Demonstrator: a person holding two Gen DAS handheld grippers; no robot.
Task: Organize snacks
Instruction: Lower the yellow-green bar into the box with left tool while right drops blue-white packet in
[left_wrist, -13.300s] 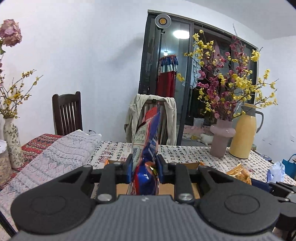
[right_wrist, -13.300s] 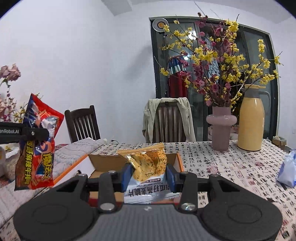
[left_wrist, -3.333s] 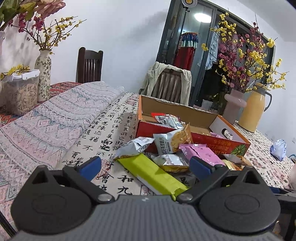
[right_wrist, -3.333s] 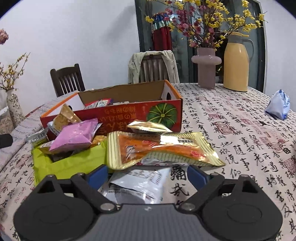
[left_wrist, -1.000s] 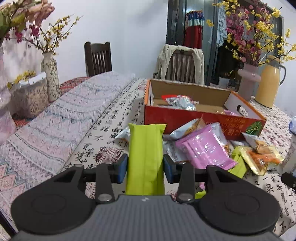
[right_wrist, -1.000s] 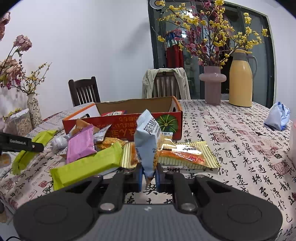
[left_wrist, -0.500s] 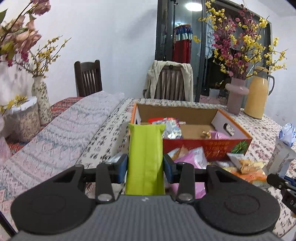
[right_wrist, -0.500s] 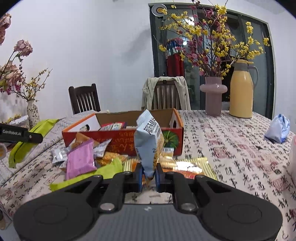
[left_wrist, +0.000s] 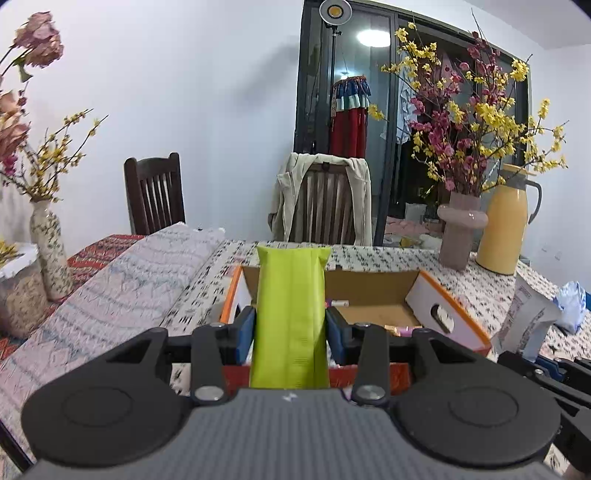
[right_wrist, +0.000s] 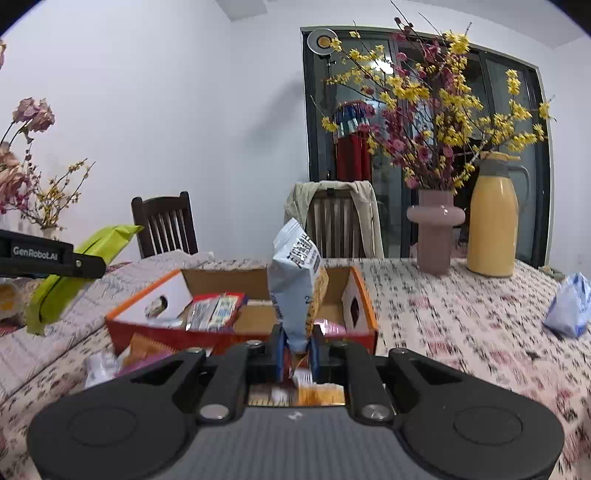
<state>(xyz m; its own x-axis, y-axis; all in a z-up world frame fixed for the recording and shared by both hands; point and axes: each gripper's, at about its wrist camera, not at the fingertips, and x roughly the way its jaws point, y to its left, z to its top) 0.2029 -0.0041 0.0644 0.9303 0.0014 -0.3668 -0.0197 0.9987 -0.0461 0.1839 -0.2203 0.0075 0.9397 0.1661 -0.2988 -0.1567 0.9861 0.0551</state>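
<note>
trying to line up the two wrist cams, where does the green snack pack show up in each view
Left wrist view: the green snack pack stands upright at centre, clamped in the left gripper, in front of the cardboard box.
Right wrist view: the same pack hangs tilted at the far left edge, left of the box.
Shared landmark: the yellow thermos jug, on the table at right in both.

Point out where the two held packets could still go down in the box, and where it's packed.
Bare cardboard floor shows mid-box, between the wrapped snacks at its left and the right end wall of the orange box. A pink packet fills the near right corner. Loose packets crowd the table before the box. The tablecloth right of it is bare up to the blue bag.
</note>
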